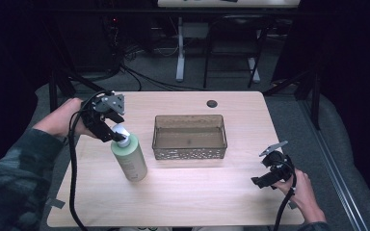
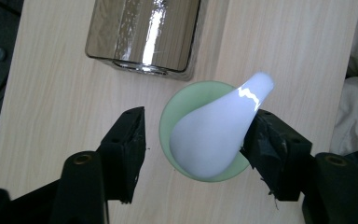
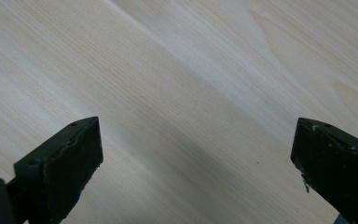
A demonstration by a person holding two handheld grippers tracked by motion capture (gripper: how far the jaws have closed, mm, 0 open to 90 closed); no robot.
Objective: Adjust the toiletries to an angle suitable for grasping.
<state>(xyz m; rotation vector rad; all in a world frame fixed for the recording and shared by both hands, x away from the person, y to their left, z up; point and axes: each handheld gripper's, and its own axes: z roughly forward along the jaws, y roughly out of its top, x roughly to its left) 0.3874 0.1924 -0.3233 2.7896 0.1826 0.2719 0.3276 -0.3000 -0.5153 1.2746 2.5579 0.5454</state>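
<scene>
Near the tabletop's left edge, the tilted green bottle (image 1: 131, 160) has its white pump head (image 2: 219, 126) between the left gripper (image 2: 193, 140) jaws: one touches, one stands clear. Right gripper (image 3: 193, 163) gapes, empty.

A light wooden table (image 1: 197, 192) carries a green pump bottle (image 1: 131, 161) standing toward its left edge. A clear brown bin (image 1: 190, 137) sits at the middle, with a dark round grommet (image 1: 212, 103) near the far edge.

table (image 1: 197, 192): bare wood along near edge and centre, free passage | clear plastic bin (image 1: 190, 136): blocks mid-table | green pump bottle (image 1: 130, 159): stands tilted left of bin, narrow gap between | right gripper (image 1: 262, 182): bare wood beneath open jaws
</scene>
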